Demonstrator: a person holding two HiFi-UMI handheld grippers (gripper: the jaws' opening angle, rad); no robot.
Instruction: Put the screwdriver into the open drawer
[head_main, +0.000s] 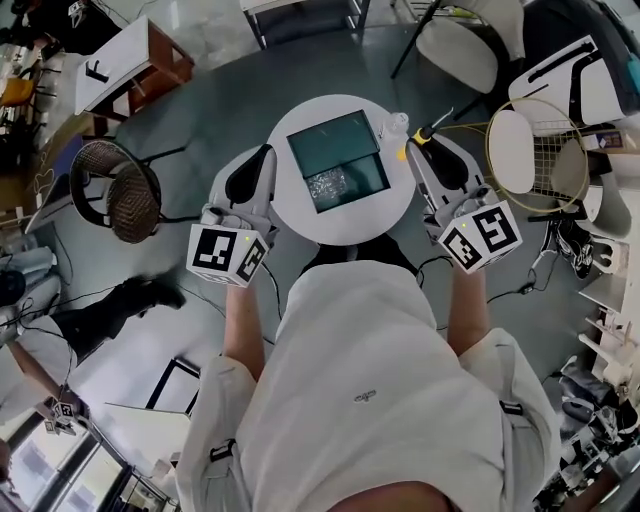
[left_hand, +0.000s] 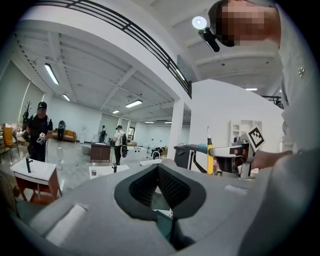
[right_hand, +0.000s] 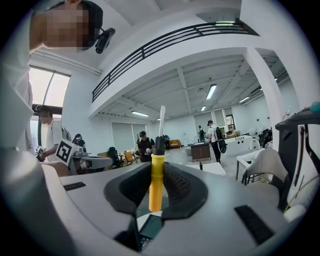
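Observation:
The screwdriver has a yellow handle and a thin metal shaft that points up and away. My right gripper is shut on its handle at the right rim of the round white table. In the right gripper view the screwdriver stands upright between the pads of the right gripper. The open drawer, a dark teal box with something crinkly inside, sits on the table between both grippers. My left gripper hangs at the table's left rim. Its jaws are shut on nothing. Across from it I see the held screwdriver.
A white bottle stands on the table beside the drawer's right side. A dark wire chair is to the left, a racket and a white chair to the right. Several people stand far off in the hall.

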